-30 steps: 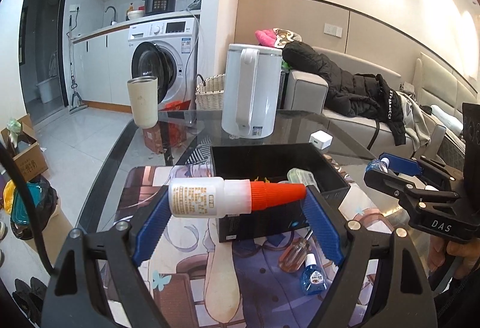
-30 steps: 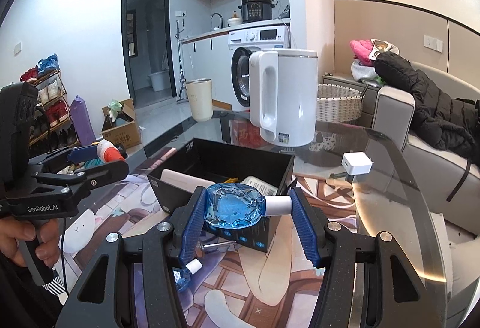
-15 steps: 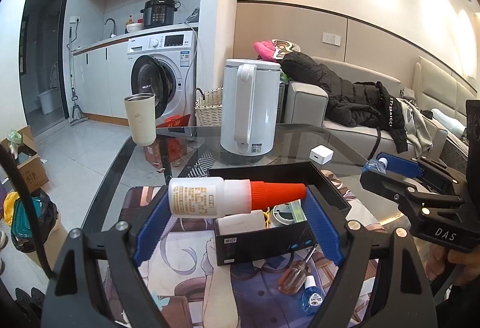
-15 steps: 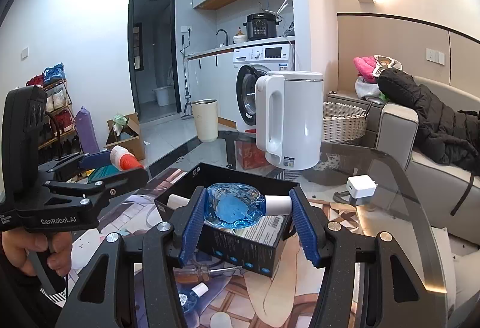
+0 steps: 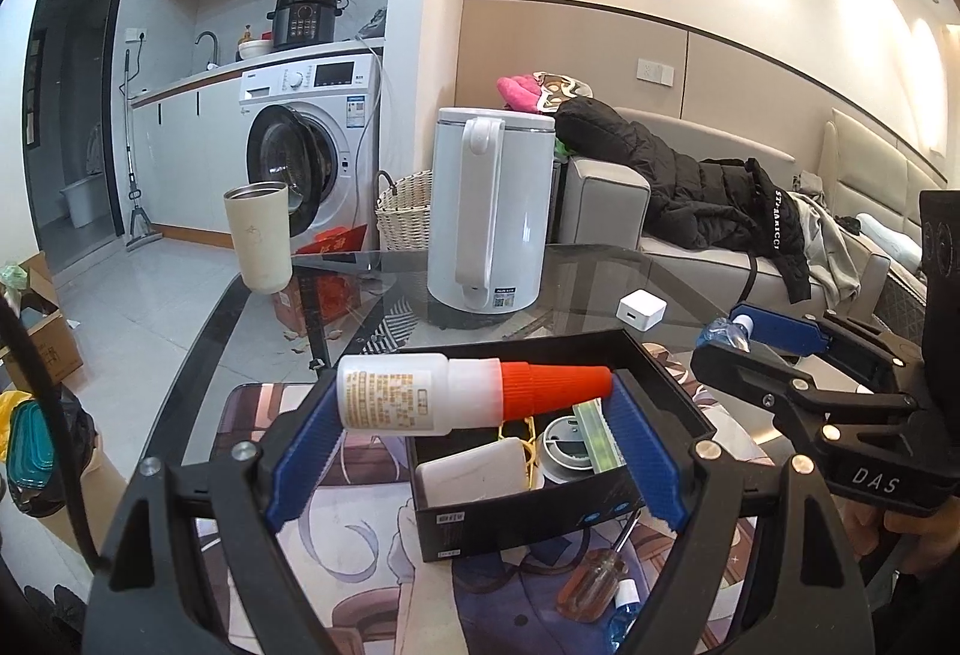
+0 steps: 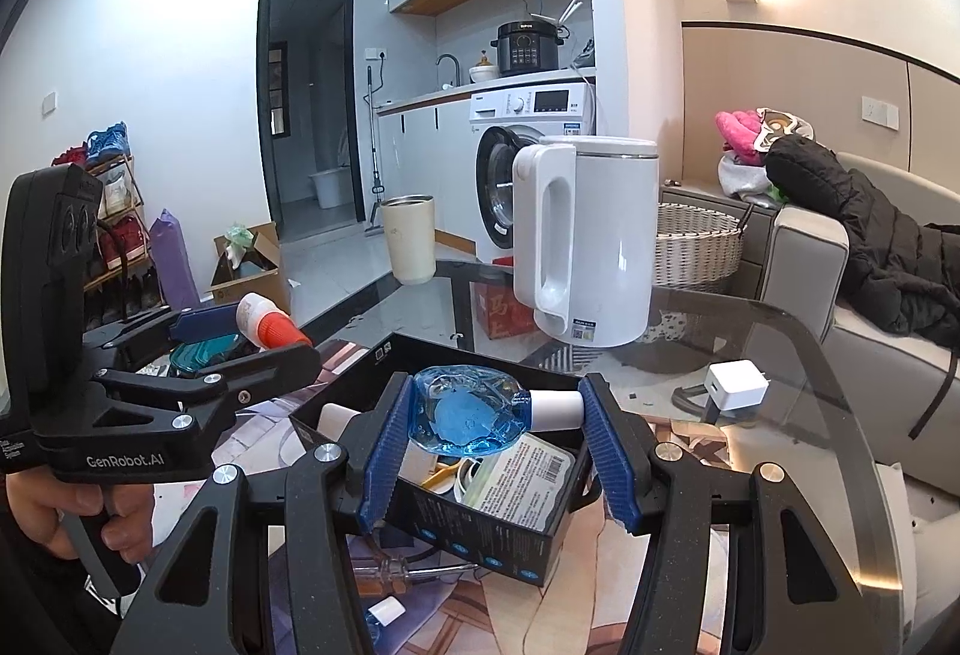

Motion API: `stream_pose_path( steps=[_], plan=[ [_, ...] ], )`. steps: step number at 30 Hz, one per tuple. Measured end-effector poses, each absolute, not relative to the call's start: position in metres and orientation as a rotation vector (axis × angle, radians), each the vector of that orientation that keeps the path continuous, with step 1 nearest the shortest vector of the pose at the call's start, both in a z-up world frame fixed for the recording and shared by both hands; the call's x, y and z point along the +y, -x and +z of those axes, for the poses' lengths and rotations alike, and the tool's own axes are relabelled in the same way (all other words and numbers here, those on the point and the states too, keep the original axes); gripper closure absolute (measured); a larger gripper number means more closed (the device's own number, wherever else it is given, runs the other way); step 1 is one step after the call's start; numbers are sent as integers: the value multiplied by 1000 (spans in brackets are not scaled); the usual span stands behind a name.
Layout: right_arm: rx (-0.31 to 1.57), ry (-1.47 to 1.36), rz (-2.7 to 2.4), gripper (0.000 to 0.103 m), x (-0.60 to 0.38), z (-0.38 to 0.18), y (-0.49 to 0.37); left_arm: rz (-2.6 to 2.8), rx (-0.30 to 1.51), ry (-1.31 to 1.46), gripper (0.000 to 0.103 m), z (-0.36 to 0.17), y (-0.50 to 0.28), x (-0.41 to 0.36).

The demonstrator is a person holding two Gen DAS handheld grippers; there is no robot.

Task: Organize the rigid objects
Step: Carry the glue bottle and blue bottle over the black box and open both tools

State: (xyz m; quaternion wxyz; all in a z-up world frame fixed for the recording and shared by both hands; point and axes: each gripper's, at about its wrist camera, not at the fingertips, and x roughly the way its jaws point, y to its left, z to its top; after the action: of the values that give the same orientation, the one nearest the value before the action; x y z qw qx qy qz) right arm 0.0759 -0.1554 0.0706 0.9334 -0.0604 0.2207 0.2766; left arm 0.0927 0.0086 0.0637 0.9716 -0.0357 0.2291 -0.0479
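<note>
Left wrist — black box (image 5: 528, 526) with white case (image 5: 474, 472), round tin (image 5: 561, 448).

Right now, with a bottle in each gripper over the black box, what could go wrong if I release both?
1. The black box already holds several items, so the orange-capped glue bottle may land on them and roll out.
2. The blue bottle hangs near the box's front wall and may drop outside.
3. The left gripper and right gripper are close and could collide.

White bottle (image 5: 393, 400) — orange cap; clear blue bottle (image 6: 468, 411) — white cap; black box (image 5: 540, 520).
</note>
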Motion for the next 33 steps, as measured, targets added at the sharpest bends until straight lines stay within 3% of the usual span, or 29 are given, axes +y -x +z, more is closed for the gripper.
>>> stream_pose_path(
  steps=[33],
  plan=[
    [572,198,536,46,-129,28,-151,-161,577,60,18,29,-158,11]
  ],
)
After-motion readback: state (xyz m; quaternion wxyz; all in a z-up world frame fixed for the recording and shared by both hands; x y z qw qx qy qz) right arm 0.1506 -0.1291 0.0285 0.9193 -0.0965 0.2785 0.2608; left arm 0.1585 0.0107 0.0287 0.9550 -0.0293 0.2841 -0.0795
